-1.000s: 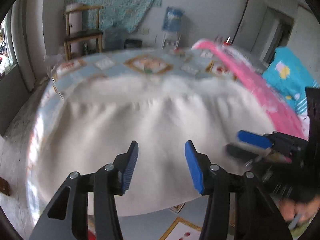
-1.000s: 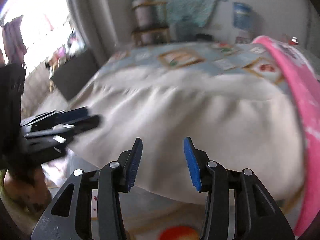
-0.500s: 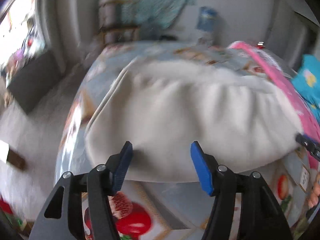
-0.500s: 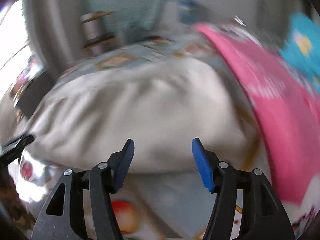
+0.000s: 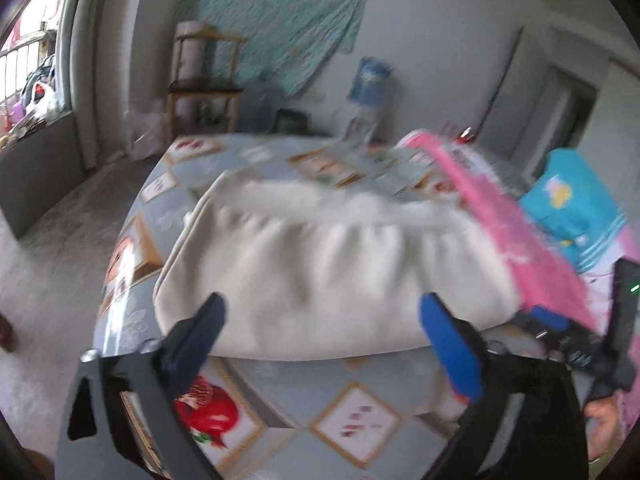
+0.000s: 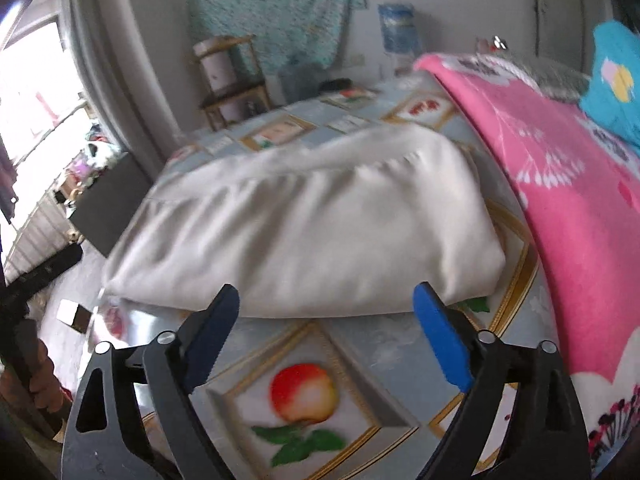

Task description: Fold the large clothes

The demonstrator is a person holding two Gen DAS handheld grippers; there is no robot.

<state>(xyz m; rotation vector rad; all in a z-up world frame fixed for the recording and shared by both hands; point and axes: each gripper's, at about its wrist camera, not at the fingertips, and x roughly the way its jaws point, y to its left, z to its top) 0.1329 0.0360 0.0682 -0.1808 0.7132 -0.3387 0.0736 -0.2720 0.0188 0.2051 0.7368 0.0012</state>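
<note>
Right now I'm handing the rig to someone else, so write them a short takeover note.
Left gripper: open, nothing between its jaws, which have just been opening.
Right gripper: open and empty too, jaws also just opening.
White garment: lies folded into a thick bundle on the fruit-print tablecloth, beyond both grippers and touching neither.
Pink blanket: beside it on the right, spread out.
Done: the white garment looks folded and released.
Left: check whether it needs another fold, then probably take the next piece.

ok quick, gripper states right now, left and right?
Left gripper: fingers just opened wide, nothing held, white garment lies beyond them.
Right gripper: fingers just opened wide too, empty.
</note>
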